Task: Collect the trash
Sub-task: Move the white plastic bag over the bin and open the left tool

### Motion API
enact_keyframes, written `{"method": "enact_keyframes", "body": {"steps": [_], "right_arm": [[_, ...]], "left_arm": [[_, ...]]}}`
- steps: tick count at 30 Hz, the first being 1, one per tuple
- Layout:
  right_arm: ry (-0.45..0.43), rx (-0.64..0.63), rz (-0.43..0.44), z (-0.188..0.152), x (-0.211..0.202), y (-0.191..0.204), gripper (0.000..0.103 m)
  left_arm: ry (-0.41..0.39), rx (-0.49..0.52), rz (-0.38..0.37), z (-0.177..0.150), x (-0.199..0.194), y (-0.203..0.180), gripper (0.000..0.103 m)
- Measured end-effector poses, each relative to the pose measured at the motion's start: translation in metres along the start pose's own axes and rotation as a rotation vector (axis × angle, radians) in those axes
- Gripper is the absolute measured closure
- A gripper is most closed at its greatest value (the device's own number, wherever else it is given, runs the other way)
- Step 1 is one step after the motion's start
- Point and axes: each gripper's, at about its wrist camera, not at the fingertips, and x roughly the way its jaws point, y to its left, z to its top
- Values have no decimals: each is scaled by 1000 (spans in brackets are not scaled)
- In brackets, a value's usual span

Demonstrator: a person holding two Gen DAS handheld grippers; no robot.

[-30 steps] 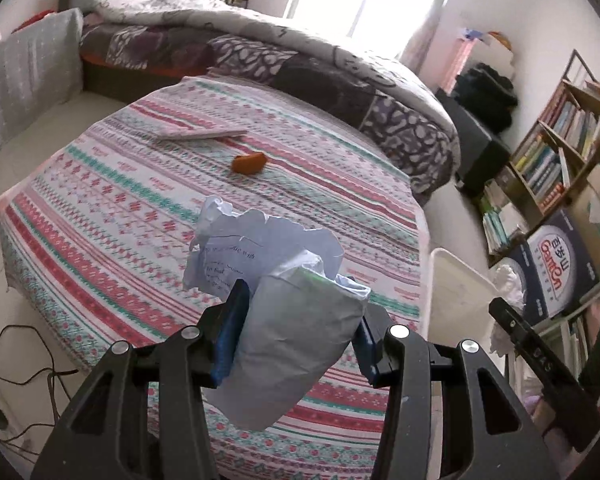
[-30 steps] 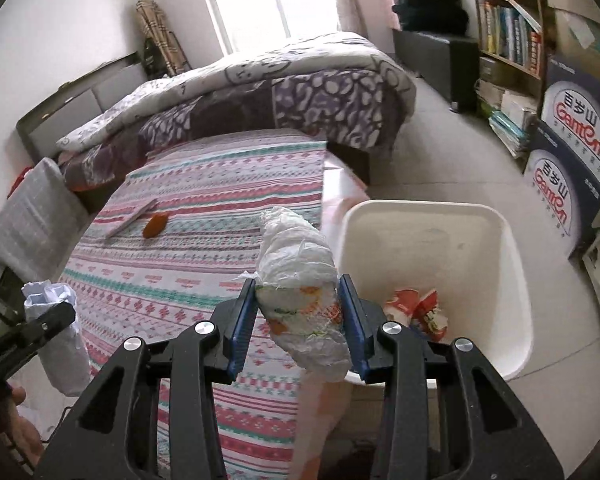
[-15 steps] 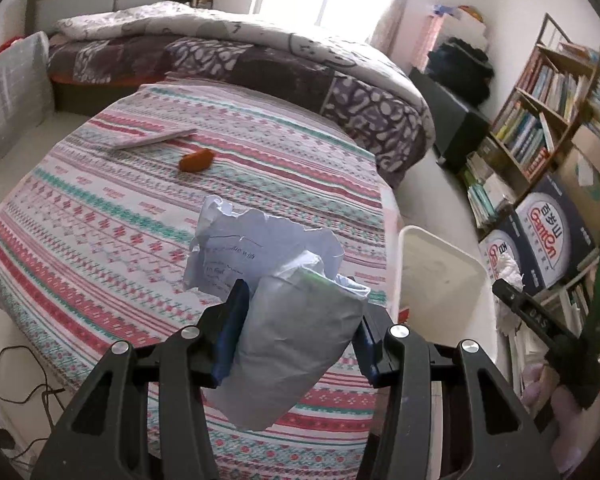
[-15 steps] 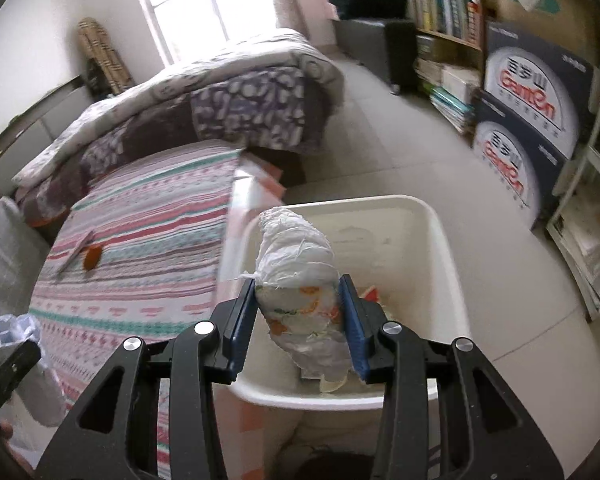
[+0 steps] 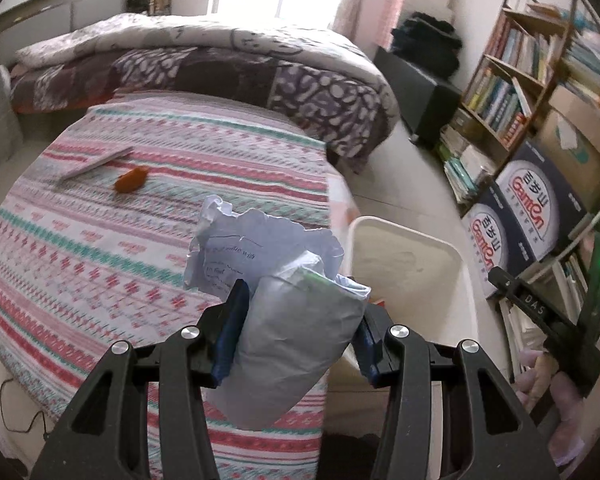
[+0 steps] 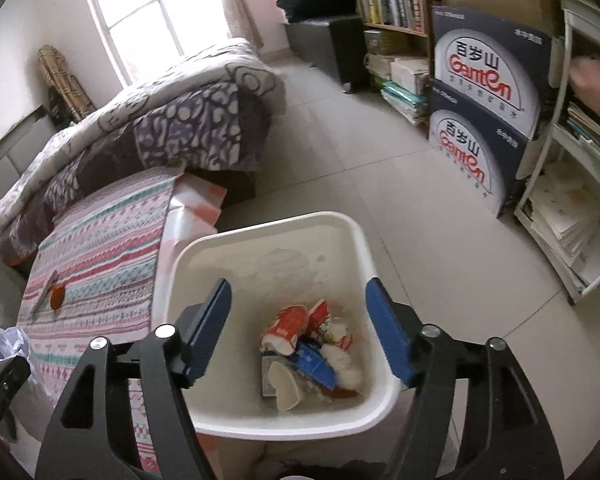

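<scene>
Crumpled wrapper now binned (white, orange)

The white bin stands open-topped beside the bed, trash low inside. Stacked boxes stand well apart across bare floor.

1 bin, 2 Ganten boxes, 1 orange item.

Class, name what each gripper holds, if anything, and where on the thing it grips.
Left gripper clamps crumpled paper across its lower half. Right gripper holds nothing; its jaws are opening above the bin.
</scene>
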Motion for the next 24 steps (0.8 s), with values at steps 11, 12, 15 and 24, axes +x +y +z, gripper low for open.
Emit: {"method": "enact_keyframes", "body": {"steps": [11, 12, 15, 24], "right_arm": [[-49, 26, -74, 9, -13, -39, 22], [-51, 30, -81, 10, -15, -44, 22], [-55, 44, -99, 11, -16, -54, 18], [-59, 131, -143, 10, -20, -83, 11]], "left_arm": [[24, 111, -60, 13, 22, -71, 55], [26, 121, -69, 14, 24, -79, 55], [36, 143, -90, 17, 31, -97, 55], [77, 166, -166, 25, 49, -141, 36]]}}
